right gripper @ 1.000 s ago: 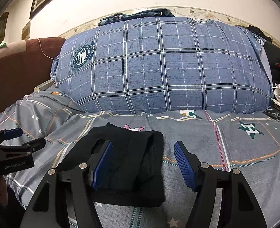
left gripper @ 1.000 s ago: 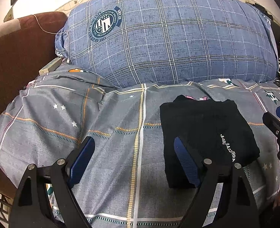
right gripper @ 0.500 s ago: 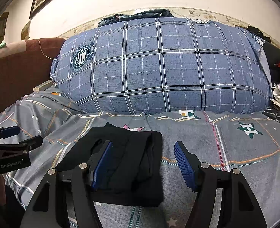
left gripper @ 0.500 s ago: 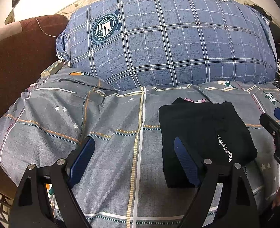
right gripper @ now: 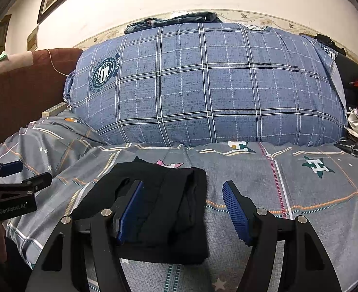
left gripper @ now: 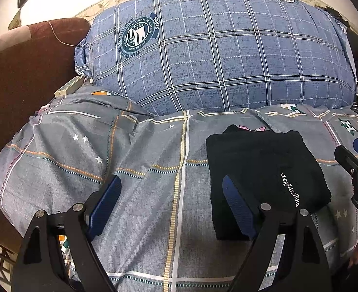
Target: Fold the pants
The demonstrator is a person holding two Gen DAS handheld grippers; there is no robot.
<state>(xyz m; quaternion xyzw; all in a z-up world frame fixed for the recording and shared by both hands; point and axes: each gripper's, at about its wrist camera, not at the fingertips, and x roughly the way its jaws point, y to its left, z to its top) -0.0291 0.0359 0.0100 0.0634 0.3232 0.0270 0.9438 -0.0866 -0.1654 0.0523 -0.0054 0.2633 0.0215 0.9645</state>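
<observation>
One folded black pants (left gripper: 264, 168) – two claws (left gripper: 171, 199) (right gripper: 182, 209), both agape.

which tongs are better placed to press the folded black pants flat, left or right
Right, probably. The right tongs stand open over the folded black pants; the left tongs straddle mostly bare bedsheet beside them.

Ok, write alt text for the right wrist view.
Black pants, folded into a compact rectangle, lie on a grey patterned bedsheet, with the open right gripper hovering above them, gripping nothing. A big blue plaid pillow sits behind, and the left gripper shows at the left edge.
</observation>
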